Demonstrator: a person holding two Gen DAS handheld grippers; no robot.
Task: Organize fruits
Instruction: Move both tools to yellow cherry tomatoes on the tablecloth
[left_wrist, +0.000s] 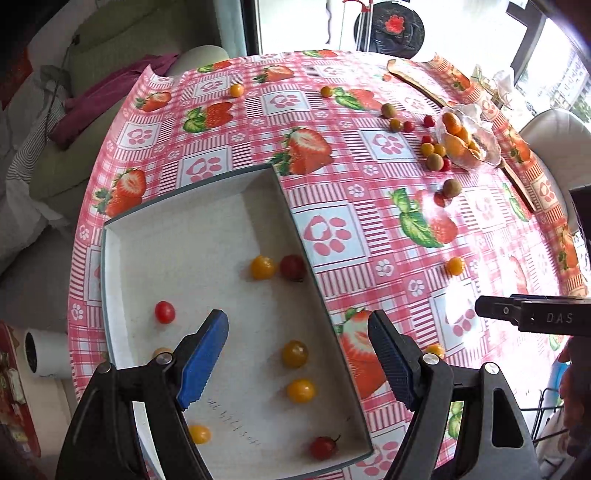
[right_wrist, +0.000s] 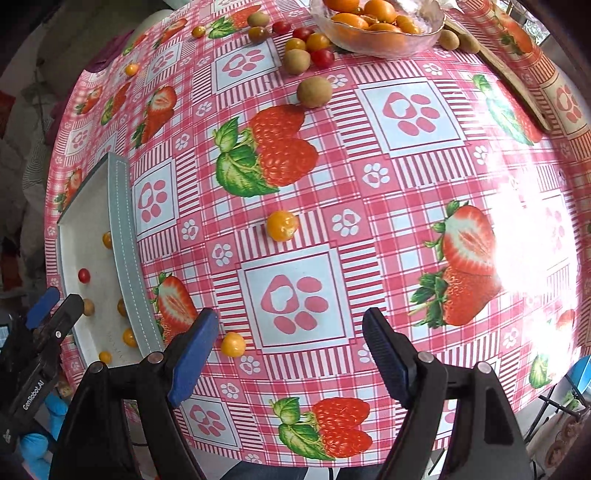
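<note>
Both the left gripper and the right gripper have wide-apart, empty fingers. Some fruits already lie in the tray. Next, I think, the right gripper must pinch the yellow tomato beside the tray.

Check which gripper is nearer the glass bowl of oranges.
Right. The right gripper hangs open over bare cloth, with the glass bowl straight ahead. The left gripper, also open, hangs over the grey tray, further back from the bowl.
</note>
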